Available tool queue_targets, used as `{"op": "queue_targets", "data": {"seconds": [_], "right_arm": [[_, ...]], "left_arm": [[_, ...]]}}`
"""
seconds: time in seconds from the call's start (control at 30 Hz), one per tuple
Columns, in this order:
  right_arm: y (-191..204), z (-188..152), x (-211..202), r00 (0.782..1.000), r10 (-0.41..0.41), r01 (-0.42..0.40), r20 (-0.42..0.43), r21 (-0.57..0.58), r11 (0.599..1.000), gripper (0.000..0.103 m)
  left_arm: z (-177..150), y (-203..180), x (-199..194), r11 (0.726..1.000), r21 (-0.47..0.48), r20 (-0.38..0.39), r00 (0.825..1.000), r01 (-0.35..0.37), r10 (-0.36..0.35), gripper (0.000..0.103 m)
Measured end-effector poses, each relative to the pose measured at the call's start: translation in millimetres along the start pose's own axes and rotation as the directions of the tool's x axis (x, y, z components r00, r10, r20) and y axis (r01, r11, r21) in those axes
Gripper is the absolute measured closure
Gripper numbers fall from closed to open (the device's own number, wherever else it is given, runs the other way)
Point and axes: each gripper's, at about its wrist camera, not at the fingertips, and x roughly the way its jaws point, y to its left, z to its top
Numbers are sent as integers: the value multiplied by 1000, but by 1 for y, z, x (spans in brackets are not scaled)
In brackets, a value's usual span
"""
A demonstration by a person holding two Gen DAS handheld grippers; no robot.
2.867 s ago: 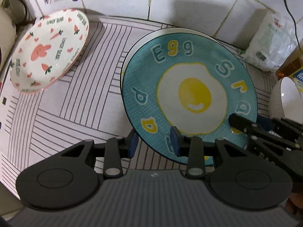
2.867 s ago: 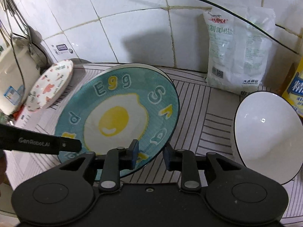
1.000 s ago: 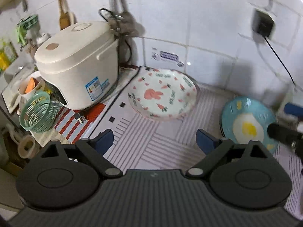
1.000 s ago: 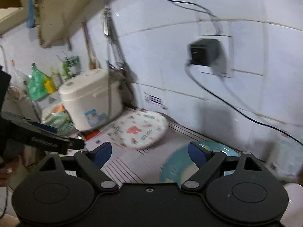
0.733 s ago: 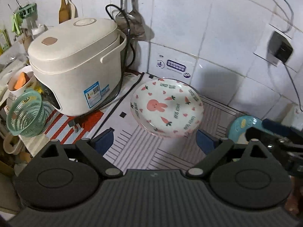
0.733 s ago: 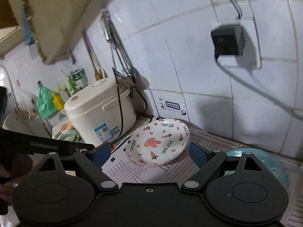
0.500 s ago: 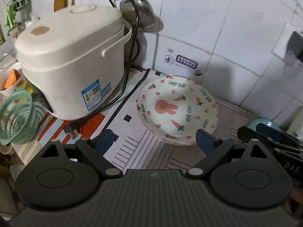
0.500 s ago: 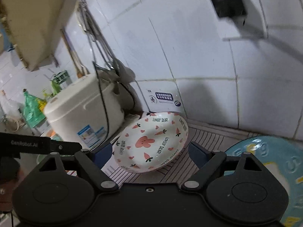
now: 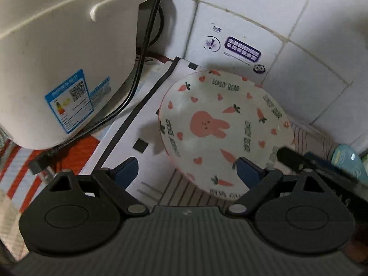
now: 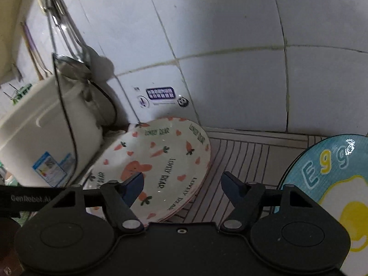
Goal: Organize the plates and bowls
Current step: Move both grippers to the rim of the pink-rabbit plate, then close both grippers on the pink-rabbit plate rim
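Note:
A white rabbit-and-carrot plate point(image 9: 220, 124) point(image 10: 161, 161) lies on the striped mat beside the rice cooker. My left gripper point(image 9: 187, 171) hangs wide open just above its near-left rim, jaws barely narrowing, pads clear of it. My right gripper point(image 10: 182, 182) is closing over the plate's right rim. One finger is above the plate's inside, the other outside over the mat, and neither pad presses. Each gripper shows in the other's view, the right one point(image 9: 299, 161) and the left one point(image 10: 30, 197). The teal egg plate point(image 10: 333, 184) point(image 9: 347, 158) lies to the right, held by nothing.
A cream rice cooker point(image 9: 57, 57) point(image 10: 41, 133) stands close on the left, its black cable point(image 9: 138, 69) trailing to the counter. The tiled wall point(image 10: 230, 69) rises right behind the plates. Ladles point(image 10: 69, 57) hang above the cooker. Striped mat point(image 10: 241, 151) shows between the two plates.
Both grippers let go of the egg plate, swung left and dropped toward the rabbit plate, which now fills both views. The right jaws have narrowed.

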Motion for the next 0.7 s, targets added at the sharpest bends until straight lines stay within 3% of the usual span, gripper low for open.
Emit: {"op": "queue_targets", "data": {"seconds": [0.1, 0.27, 0.37, 0.43, 0.53, 0.57, 0.7], "right_arm": [[-3, 1, 11, 999, -9, 10, -44, 30, 999, 29], [-3, 5, 18, 997, -57, 58, -43, 14, 998, 41], [-1, 7, 25, 997, -62, 61, -53, -20, 998, 45], [1, 7, 29, 996, -67, 64, -63, -48, 997, 51], [-1, 7, 34, 995, -46, 44, -86, -28, 999, 67], [-1, 7, 35, 994, -63, 61, -91, -30, 998, 78], [-5, 8, 38, 992, -48, 48, -120, -4, 999, 81]], "left_arm": [[3, 3, 8, 1000, -9, 3, 1000, 1, 0, 15], [6, 2, 18, 1000, 22, -11, 1000, -15, 16, 36], [7, 4, 22, 1000, 25, -28, 999, -17, 17, 54], [8, 5, 25, 999, 36, -49, 998, -29, 31, 72], [7, 9, 30, 999, 12, -74, 997, 34, -33, 75], [8, 11, 32, 999, -11, -86, 995, 53, -54, 75], [6, 4, 34, 999, -9, -82, 996, 40, -40, 75]]}}
